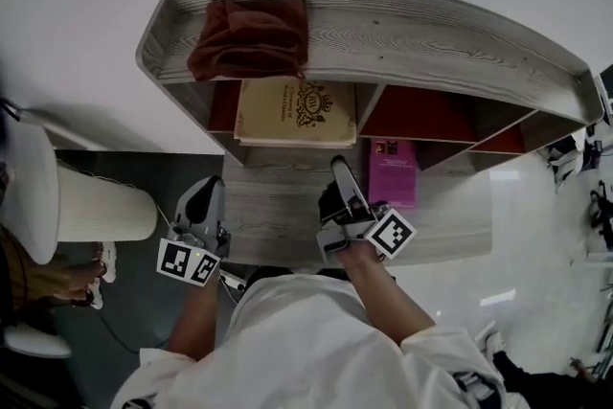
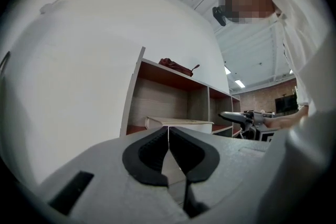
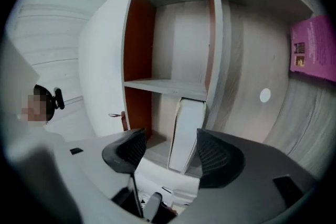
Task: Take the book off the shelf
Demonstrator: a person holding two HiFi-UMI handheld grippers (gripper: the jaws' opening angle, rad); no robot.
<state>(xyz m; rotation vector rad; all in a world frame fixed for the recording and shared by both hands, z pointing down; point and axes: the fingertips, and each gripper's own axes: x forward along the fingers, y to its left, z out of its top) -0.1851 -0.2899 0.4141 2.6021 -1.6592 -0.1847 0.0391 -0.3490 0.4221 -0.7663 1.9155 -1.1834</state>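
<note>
A tan book with a gold crest (image 1: 295,110) lies flat in the left compartment of the grey wooden shelf (image 1: 460,34), its front edge sticking out. My right gripper (image 1: 342,170) stands open just in front of that edge. In the right gripper view the cream page edge of the book (image 3: 186,131) lines up between the two pads of the right gripper (image 3: 170,147), and neither pad touches it. My left gripper (image 1: 203,192) hangs to the left, lower down, away from the shelf. In the left gripper view the left gripper (image 2: 168,131) is shut on nothing, with the book (image 2: 178,123) beyond it.
A dark red cloth bag (image 1: 251,35) rests on top of the shelf. A magenta book (image 1: 393,170) lies on the wooden ledge (image 1: 278,225) right of my right gripper. A white cylinder (image 1: 101,201) stands on the floor at the left.
</note>
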